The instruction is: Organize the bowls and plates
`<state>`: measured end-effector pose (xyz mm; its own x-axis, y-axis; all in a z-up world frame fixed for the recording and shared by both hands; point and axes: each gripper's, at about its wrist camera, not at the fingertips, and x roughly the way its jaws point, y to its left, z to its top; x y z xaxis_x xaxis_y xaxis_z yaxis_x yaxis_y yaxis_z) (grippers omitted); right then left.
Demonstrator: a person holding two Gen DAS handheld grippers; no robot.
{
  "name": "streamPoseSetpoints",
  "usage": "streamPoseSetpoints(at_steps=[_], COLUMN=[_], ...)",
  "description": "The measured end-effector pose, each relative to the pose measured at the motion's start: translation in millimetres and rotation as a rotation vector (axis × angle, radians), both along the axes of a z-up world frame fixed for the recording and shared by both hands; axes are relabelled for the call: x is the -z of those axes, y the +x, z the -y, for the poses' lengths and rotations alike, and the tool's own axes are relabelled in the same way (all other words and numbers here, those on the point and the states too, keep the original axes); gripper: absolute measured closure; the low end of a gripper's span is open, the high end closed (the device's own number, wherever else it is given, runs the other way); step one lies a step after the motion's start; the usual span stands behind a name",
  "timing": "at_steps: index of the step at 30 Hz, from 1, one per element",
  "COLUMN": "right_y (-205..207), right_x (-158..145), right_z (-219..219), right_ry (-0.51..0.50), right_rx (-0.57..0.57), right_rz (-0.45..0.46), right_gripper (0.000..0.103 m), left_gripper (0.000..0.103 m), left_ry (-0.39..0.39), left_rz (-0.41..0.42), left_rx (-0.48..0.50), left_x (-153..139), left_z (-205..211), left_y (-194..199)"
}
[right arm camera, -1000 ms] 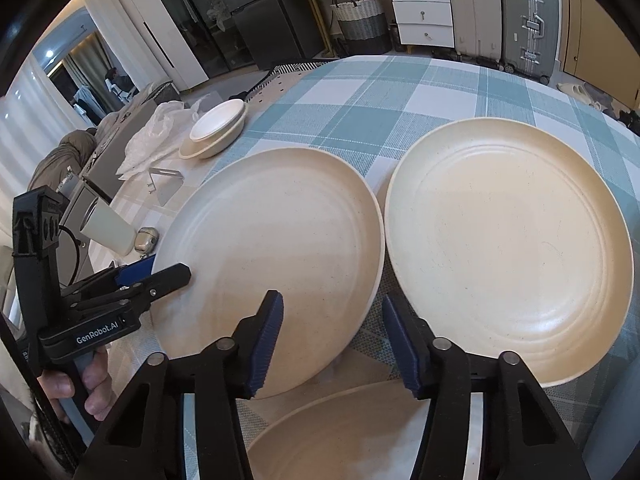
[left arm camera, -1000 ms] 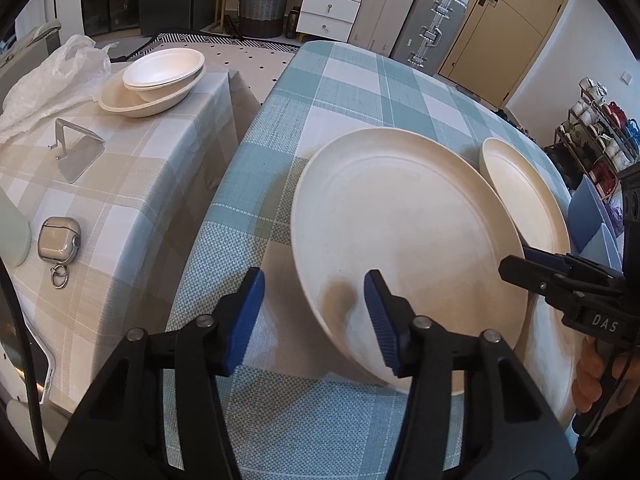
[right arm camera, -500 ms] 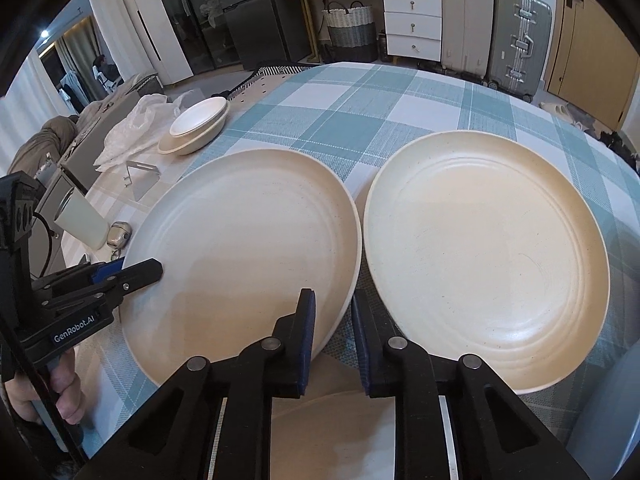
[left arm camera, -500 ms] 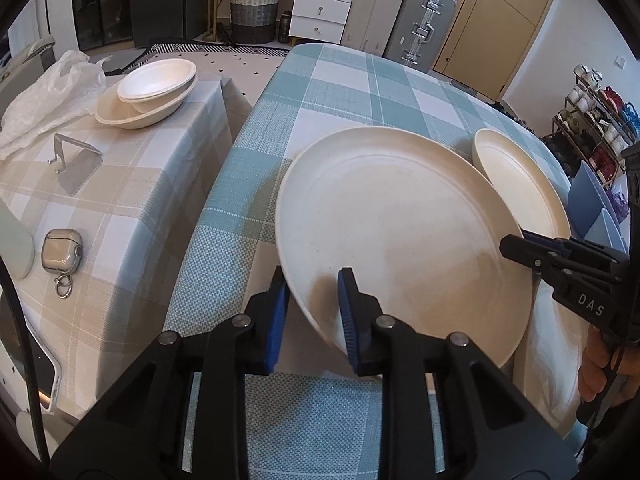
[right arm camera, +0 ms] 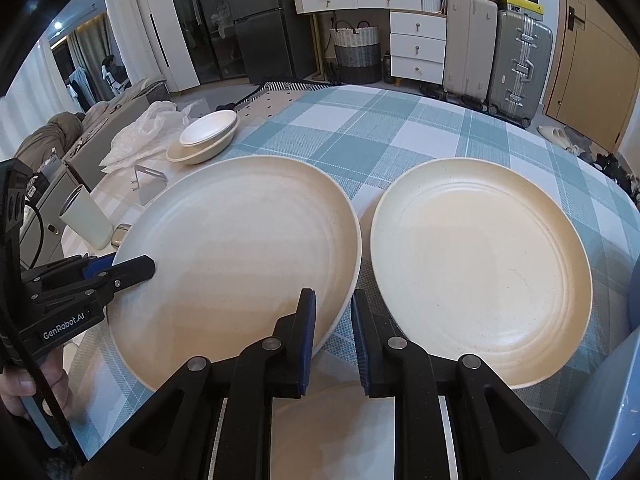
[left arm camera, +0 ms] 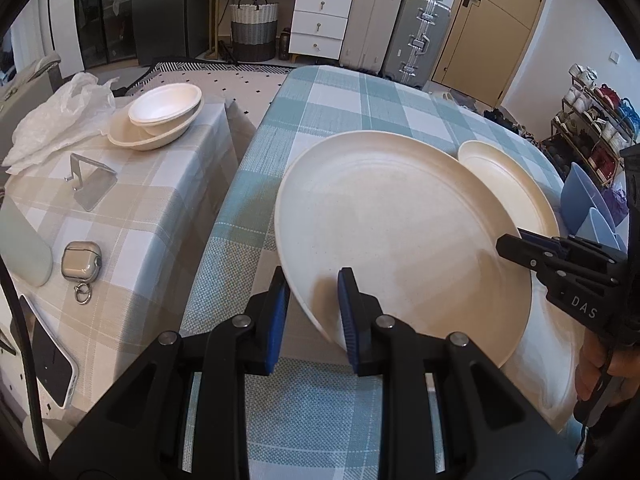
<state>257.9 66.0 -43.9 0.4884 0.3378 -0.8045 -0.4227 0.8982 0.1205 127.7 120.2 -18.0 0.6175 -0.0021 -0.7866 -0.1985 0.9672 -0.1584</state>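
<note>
Right gripper (right arm camera: 333, 332) is clamped on the near right rim of the large round cream plate (right arm camera: 240, 256), blue pads either side of the edge. The left gripper (right arm camera: 132, 266) bites that same plate's left rim. A second round cream ridged plate (right arm camera: 480, 264) lies just beside it, toward the right edge of the teal-and-white checked tablecloth (right arm camera: 400, 132). Two stacked pale bowls (right arm camera: 206, 138) sit beyond the cloth's left edge.
</note>
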Motion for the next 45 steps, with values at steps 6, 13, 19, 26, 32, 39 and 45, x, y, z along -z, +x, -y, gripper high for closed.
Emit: streamPoseSetpoints(at_steps=[6,13,19,26,32,39,45], right_y=[-12,-34,-52,-73,-92,-114,-132], right_x=[-16,-33,-44,-54,-58,-58,-56], right_z=[12,28,43,64,80,95,104], right_ry=[0.019,0.038,0.050,0.064,0.071,0.072,0.070], right_rx=[0.010,0.029,0.048,0.074,0.095,0.124,0.146], right_rz=[0.031,0.067,0.091,0.114,0.125,0.135,0.142], right_gripper=[0.084,0.084,0.084,0.084,0.084,0.084,0.084], left_gripper=[0.081,0.081,0.081,0.081,0.081,0.081,0.081], left_ry=[0.016,0.032,0.043,0.048,0.061,0.064,0.073], left_rz=[0.030,0.052,0.071,0.083,0.092,0.098,0.105], left_rx=[0.014,0.037,0.061,0.086,0.114,0.140,0.163], left_x=[-21,-39,-50,-58,-64,-63,-59], left_z=[13,34,56,79,99,117,128], left_y=[-11,-27,-42,-54,-67,-79,-89])
